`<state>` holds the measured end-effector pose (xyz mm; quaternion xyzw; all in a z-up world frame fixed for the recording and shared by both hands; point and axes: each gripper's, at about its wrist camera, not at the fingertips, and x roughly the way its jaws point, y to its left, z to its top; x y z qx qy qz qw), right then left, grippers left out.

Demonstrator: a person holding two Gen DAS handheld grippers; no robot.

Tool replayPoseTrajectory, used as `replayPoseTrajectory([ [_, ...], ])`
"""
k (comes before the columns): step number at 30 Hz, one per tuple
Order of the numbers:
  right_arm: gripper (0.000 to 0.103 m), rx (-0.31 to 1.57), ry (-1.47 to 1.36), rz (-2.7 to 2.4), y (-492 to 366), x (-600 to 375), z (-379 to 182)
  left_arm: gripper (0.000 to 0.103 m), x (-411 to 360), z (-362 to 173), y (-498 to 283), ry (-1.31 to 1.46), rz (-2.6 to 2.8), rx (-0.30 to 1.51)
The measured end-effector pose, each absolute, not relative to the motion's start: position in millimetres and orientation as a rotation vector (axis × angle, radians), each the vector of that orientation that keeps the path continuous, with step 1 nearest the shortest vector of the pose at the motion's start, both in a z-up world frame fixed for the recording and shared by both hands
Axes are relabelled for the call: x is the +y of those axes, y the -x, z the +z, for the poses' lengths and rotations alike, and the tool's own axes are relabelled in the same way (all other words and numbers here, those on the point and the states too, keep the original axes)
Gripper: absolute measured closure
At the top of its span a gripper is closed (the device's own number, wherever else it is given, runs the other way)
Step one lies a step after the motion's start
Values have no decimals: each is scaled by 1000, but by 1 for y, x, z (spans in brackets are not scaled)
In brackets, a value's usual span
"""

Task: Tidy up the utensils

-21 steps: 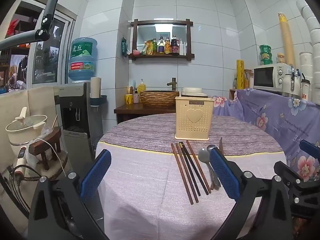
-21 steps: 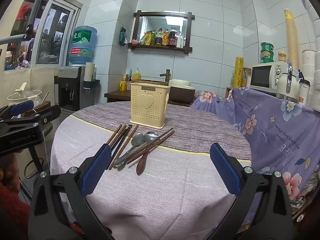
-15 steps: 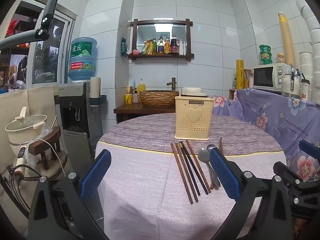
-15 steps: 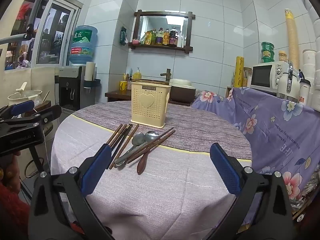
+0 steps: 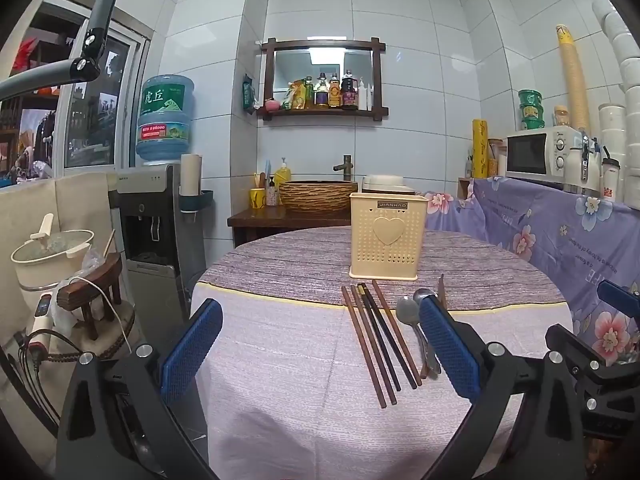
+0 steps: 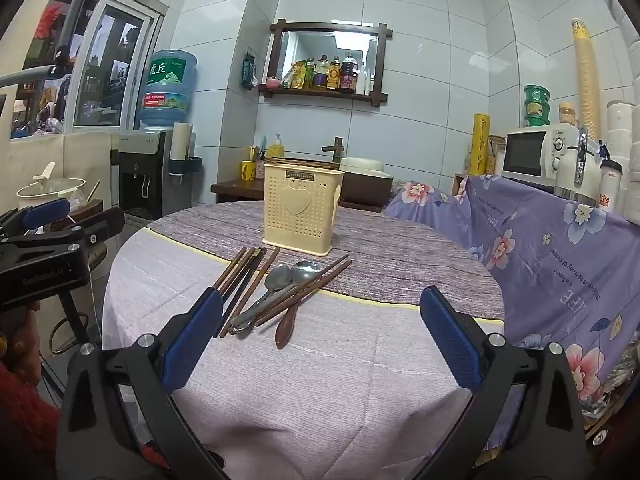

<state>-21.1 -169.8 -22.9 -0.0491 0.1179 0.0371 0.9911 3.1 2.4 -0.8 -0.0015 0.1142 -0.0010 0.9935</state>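
A cream perforated utensil holder with a heart on it stands upright on the round table; it also shows in the right wrist view. In front of it lie several brown and black chopsticks, two metal spoons and, in the right wrist view, a dark wooden spoon beside the chopsticks and metal spoons. My left gripper is open and empty, short of the utensils. My right gripper is open and empty, just before the pile.
The table has a pale cloth in front and a purple woven runner behind. A floral purple cloth covers a counter on the right with a microwave. A water dispenser and a stool stand left of the table.
The right gripper has moved slightly forward toward the utensils. The left gripper has barely moved.
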Motion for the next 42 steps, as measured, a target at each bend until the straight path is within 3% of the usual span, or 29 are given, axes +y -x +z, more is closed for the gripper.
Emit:
replayPoseTrajectory([
  [42,5,238,113,83,22,-166,-28,5,2,-3,0,0,-1,229],
])
